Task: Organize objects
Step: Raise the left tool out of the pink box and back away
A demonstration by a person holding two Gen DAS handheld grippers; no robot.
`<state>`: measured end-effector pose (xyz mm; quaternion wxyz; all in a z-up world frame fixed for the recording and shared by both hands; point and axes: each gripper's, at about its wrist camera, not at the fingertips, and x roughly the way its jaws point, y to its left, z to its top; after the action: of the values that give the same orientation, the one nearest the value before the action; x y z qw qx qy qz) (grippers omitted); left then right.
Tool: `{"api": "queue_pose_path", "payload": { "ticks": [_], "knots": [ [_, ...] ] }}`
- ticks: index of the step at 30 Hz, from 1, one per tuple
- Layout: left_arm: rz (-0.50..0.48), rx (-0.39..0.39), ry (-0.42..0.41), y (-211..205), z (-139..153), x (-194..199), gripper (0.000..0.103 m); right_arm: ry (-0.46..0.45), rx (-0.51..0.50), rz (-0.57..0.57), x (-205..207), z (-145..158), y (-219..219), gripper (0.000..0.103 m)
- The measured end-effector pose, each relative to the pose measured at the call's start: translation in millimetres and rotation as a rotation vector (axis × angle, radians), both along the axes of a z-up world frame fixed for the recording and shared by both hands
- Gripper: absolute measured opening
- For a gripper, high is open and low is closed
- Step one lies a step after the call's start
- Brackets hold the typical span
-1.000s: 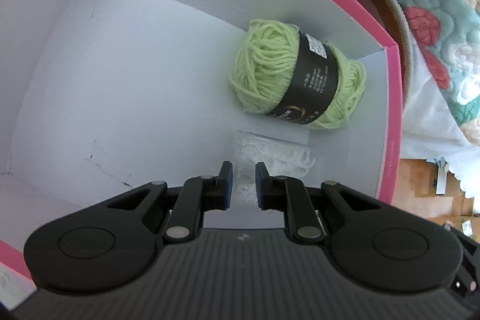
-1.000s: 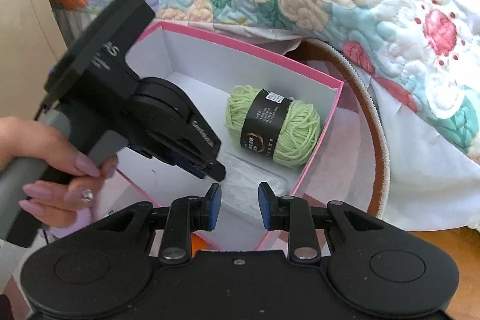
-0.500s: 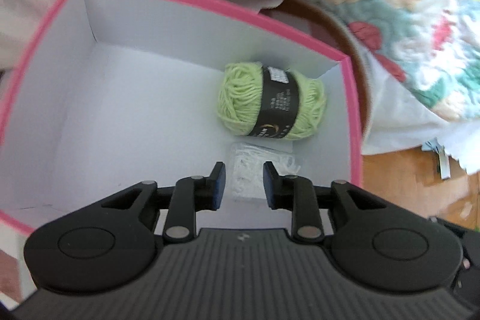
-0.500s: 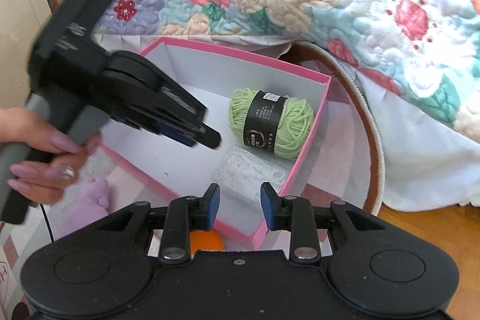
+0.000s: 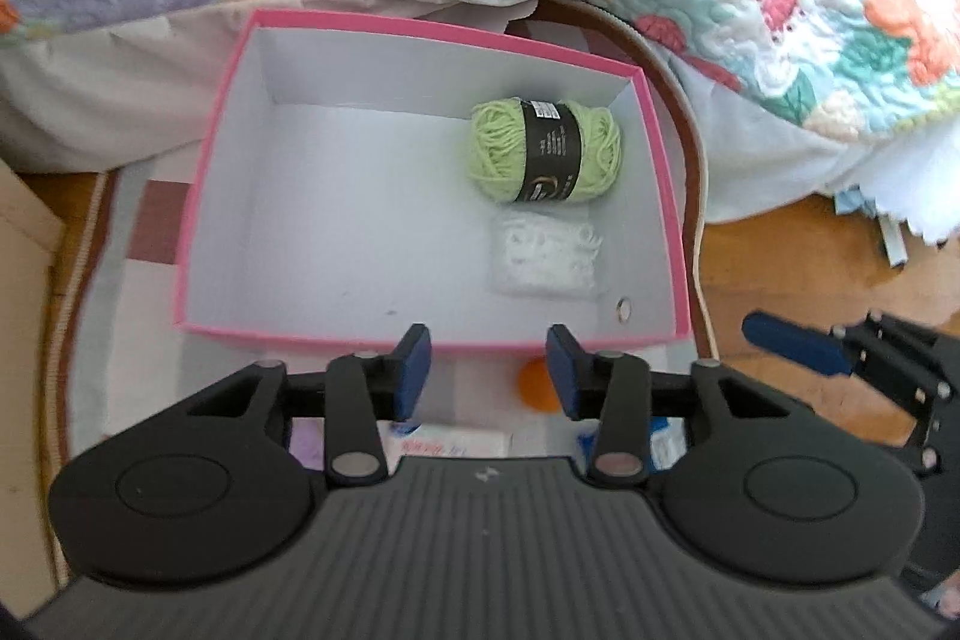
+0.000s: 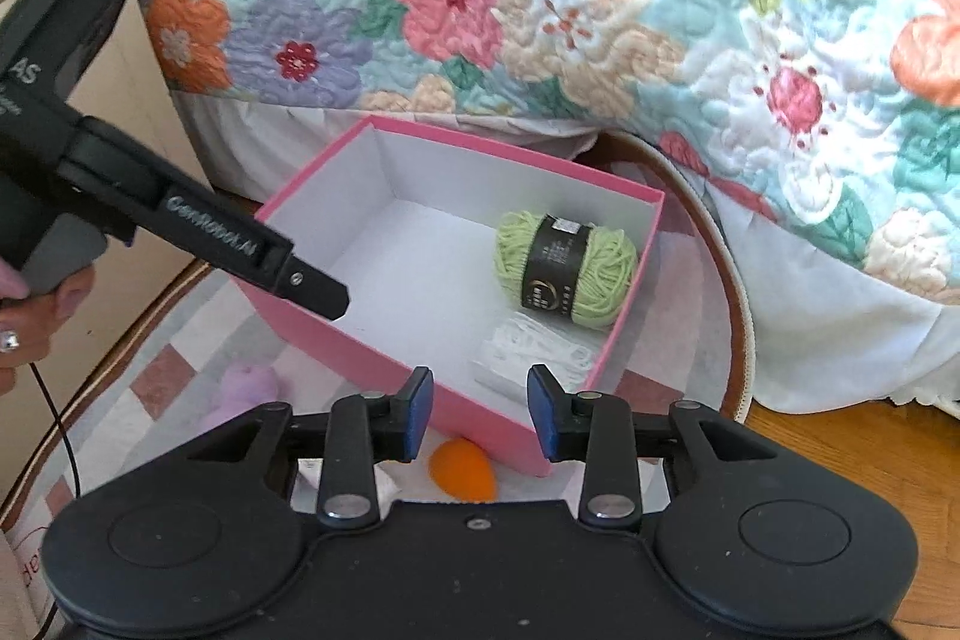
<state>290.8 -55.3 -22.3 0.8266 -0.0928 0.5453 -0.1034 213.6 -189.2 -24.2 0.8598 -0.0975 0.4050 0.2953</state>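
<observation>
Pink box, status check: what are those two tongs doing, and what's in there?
Both tongs, left and right, empty, jaws just opening. Pink box holds green yarn and white packet. Orange ball outside on rug. Nothing blocking.

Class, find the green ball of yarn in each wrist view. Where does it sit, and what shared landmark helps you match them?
Left wrist: green ball of yarn, upper centre-right, in the box's far right corner.
Right wrist: yarn, right of centre, same corner.
Shared landmark: the pink box.

"GenRobot.AI" on left claw (image 6: 336, 295)
</observation>
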Motion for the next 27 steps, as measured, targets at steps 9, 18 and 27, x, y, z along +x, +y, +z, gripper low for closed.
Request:
{"api": "queue_pose_path", "payload": {
  "ticks": [9, 18, 27],
  "knots": [
    [-0.045, 0.057, -0.049, 10, 48, -42, 0.054, -0.018, -0.034, 0.029, -29, 31, 19, 0.047],
    [-0.095, 0.109, -0.186, 22, 93, -93, 0.061, -0.022, -0.021, 0.035, -64, 54, 16, 0.055],
    [-0.146, 0.156, -0.289, 12, 116, -138, 0.067, -0.035, -0.053, 0.049, -109, 75, 3, 0.066]
  ]
}}
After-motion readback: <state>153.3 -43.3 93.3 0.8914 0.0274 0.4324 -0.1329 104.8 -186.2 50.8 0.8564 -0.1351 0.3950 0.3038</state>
